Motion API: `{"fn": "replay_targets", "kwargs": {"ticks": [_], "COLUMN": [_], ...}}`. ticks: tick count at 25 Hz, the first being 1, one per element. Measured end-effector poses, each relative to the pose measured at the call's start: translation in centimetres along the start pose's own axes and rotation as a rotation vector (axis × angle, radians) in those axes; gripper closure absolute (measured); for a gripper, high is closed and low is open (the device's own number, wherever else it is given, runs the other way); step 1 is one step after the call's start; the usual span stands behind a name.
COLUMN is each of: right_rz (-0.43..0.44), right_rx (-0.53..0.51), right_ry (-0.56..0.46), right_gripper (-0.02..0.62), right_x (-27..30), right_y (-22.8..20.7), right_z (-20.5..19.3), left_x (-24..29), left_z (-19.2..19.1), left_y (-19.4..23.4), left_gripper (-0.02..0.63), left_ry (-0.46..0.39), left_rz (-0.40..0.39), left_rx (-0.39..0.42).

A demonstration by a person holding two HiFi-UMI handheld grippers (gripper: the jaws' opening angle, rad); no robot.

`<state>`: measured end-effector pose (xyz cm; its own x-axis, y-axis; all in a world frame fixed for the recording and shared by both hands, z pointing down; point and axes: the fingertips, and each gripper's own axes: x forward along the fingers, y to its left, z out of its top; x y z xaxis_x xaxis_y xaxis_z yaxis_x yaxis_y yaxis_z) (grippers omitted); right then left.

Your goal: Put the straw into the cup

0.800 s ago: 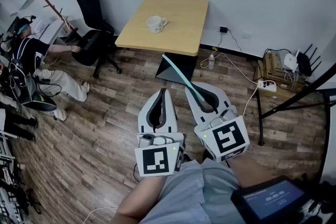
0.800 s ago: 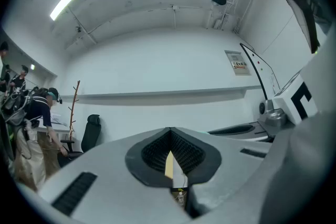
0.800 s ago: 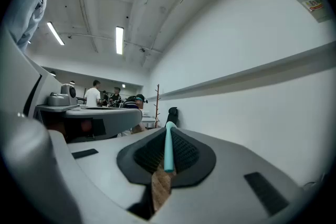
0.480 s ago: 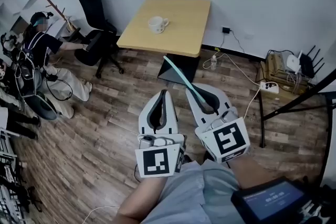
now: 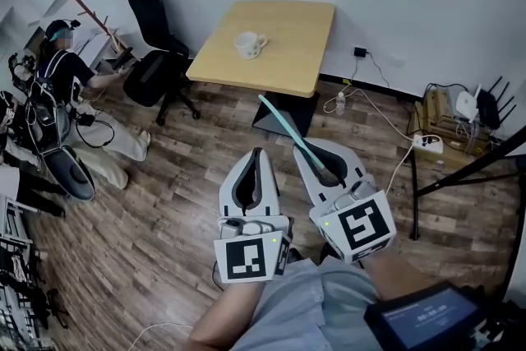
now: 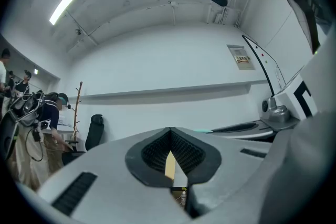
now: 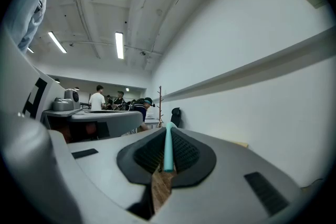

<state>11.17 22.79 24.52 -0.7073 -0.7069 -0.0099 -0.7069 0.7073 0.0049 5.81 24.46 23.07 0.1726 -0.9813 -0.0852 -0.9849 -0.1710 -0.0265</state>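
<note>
A white cup (image 5: 247, 43) with a handle stands on the small wooden table (image 5: 288, 62) ahead, near its left side. My right gripper (image 5: 320, 154) is shut on a light teal straw (image 5: 289, 133), which sticks out forward and to the left from between its jaws. In the right gripper view the straw (image 7: 168, 147) runs up between the dark pads. My left gripper (image 5: 251, 163) is shut with nothing in it, held beside the right one above the wood floor. Both grippers are well short of the table.
A black office chair (image 5: 154, 53) stands left of the table. A seated person (image 5: 70, 94) and a coat rack (image 5: 86, 4) are at far left. A water bottle (image 5: 340, 103), cables and a power strip (image 5: 427, 144) lie on the floor to the right.
The view has moved slightly forward and down: table and cup sit a little lower in the head view. Both grippers keep the same pose, the straw still held.
</note>
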Motion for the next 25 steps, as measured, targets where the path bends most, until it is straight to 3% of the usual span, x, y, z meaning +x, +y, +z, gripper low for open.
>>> {"fn": "replay_targets", "kwargs": {"ticks": [9, 17, 25], "right_rz": [0.012, -0.023, -0.048], "right_rx": [0.01, 0.023, -0.004], "right_ry": [0.057, 0.121, 0.115], "right_gripper": [0.58, 0.58, 0.58], "right_x": [1.6, 8.8, 17.5], "right_y": [-1.9, -3.0, -4.1], "right_z": [-2.9, -5.5, -4.8], "left_x": [1.6, 6.9, 13.1], "left_z": [-2.9, -5.1, -4.6], "left_y": [0.2, 5.3, 11.9], "left_gripper": [0.609, 0.609, 0.609], "left_ry": [0.054, 0.07, 0.027], "left_rz": [0.02, -0.022, -0.046], "left_rx": [-0.01, -0.042, -0.064]}}
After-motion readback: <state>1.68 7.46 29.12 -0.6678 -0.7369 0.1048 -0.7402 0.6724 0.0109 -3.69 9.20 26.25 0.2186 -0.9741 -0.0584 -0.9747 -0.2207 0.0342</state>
